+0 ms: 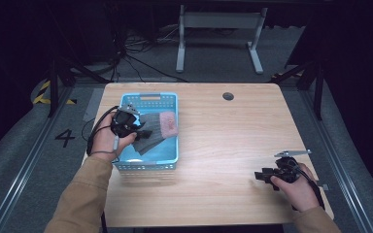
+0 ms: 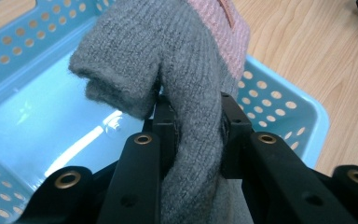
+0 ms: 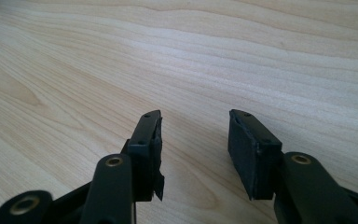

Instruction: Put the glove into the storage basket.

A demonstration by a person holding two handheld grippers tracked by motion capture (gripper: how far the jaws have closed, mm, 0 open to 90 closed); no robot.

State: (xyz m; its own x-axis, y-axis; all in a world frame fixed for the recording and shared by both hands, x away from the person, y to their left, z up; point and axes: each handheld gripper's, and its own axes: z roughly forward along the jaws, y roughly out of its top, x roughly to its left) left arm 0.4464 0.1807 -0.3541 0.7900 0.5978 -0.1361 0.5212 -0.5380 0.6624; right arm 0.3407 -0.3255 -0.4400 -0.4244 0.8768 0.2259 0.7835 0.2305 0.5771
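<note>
A grey knitted sock with a pink cuff (image 1: 156, 131) hangs over the light blue perforated basket (image 1: 148, 99) at the table's left. My left gripper (image 1: 137, 133) is shut on the sock's grey part. In the left gripper view the grey knit (image 2: 191, 116) is pinched between the two black jaws, with the pink cuff (image 2: 230, 35) farther off and the basket floor (image 2: 51, 126) below. My right gripper (image 1: 258, 174) rests low over the bare wood at the table's right, pointing left. Its pads (image 3: 144, 140) stand apart, with nothing between them.
The wooden table (image 1: 223, 141) has a round cable hole (image 1: 228, 96) near its far edge. The basket's right wall (image 2: 279, 100) lies just beyond the held sock. Past the table, white table legs (image 1: 218, 39) and cables sit on the dark floor.
</note>
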